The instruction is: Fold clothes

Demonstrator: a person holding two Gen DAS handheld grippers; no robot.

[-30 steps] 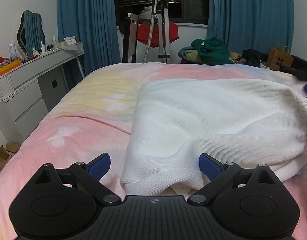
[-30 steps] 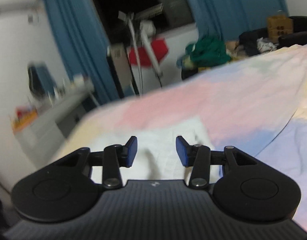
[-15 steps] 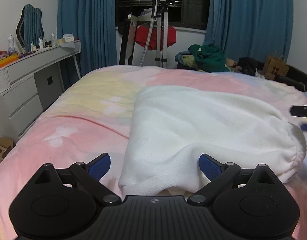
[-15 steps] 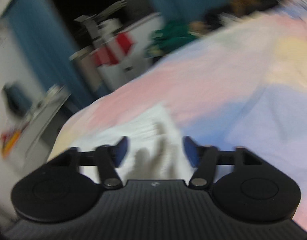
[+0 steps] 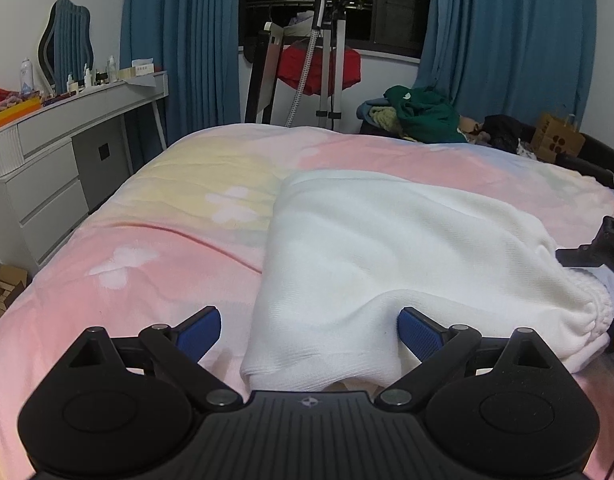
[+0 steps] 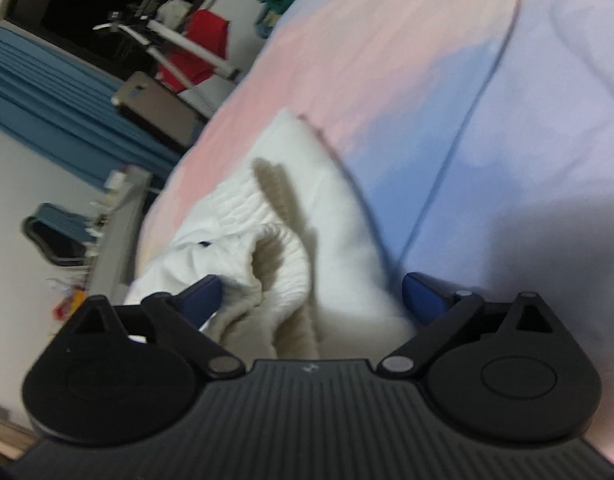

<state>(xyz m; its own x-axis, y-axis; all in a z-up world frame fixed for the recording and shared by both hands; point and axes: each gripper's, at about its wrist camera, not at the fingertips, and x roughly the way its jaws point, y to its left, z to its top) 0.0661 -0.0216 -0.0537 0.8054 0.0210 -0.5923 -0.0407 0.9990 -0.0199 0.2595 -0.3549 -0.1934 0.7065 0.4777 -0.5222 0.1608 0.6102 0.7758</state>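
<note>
Both grippers, left (image 5: 309,330) and right (image 6: 311,292), wide apart, empty; right just opened; 1 white garment (image 5: 387,248) between.

The left gripper (image 5: 309,334) stands with its jaws spread wide over the near edge of the bed (image 5: 155,248), a corner of the folded white garment (image 5: 403,248) between its blue pads, untouched. The right gripper (image 5: 599,246) pokes in by the garment's ribbed end toward the bed's right edge.
</note>
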